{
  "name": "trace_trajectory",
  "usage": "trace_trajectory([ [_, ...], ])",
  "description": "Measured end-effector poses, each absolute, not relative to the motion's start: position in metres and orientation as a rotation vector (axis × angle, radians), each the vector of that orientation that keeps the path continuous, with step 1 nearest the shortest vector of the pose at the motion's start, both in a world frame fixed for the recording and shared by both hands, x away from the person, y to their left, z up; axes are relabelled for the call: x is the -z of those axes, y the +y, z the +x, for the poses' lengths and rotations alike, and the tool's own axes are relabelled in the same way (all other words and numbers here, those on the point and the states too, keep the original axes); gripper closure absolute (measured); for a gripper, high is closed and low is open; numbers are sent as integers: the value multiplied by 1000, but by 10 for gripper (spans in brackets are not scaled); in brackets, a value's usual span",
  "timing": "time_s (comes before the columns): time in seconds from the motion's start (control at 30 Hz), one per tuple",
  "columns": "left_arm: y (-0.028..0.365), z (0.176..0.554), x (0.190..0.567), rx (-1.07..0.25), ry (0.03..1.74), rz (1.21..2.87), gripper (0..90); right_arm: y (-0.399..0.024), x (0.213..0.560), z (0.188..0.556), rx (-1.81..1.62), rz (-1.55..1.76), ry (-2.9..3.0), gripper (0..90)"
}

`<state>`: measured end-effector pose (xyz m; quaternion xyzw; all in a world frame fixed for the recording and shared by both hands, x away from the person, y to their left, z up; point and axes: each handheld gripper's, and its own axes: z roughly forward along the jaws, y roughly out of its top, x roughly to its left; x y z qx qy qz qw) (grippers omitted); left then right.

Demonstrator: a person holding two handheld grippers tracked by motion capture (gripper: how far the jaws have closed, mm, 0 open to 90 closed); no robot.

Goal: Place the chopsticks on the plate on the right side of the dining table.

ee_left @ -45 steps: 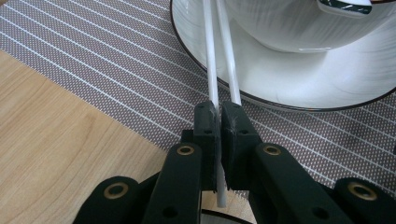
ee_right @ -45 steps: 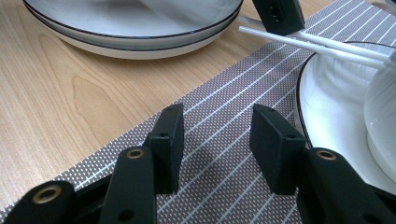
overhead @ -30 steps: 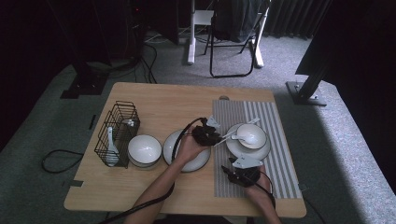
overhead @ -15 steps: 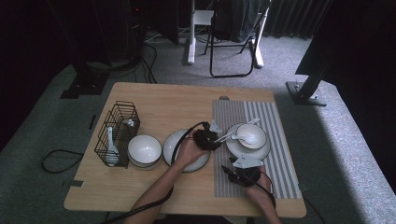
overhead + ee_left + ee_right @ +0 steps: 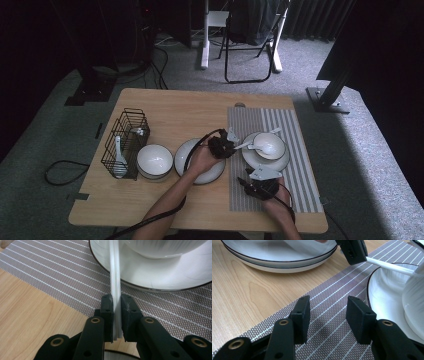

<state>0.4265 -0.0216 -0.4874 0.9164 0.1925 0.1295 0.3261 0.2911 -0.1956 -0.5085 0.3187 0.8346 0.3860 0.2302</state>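
Observation:
A white spoon point(image 5: 260, 146) lies in a white bowl point(image 5: 271, 144) on a black-rimmed plate point(image 5: 265, 161) on the striped placemat point(image 5: 300, 150). Its handle point(image 5: 115, 277) sticks out left over the plate's rim point(image 5: 150, 280). My left gripper point(image 5: 116, 312) has just been closing and now has its pads pressed on that handle; from above it point(image 5: 233, 144) sits at the mat's left edge. My right gripper point(image 5: 328, 317) stands open over the mat with nothing between its jaws, just in front of the plate point(image 5: 245, 181). From there I see the left gripper's jaw tip point(image 5: 352, 251) on the spoon handle point(image 5: 389, 266).
An empty black-rimmed plate point(image 5: 200, 161) lies under the left forearm, and a white bowl point(image 5: 154, 160) sits left of it. A black wire basket point(image 5: 125, 140) holding a spoon point(image 5: 118, 155) stands at the table's left. A folding chair stands beyond the table.
Both hands stay where they were. From above, nothing on the table has shifted.

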Motion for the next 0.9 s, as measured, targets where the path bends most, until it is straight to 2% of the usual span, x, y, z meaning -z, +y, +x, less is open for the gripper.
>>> trace_trajectory([
  [0.47,-28,432,488,-332,496,2390,814,-197,506,291,-1067,880,2286,532],
  [0.9,-21,430,486,-303,518,2363,709,-204,495,296,-1020,854,2255,512],
])
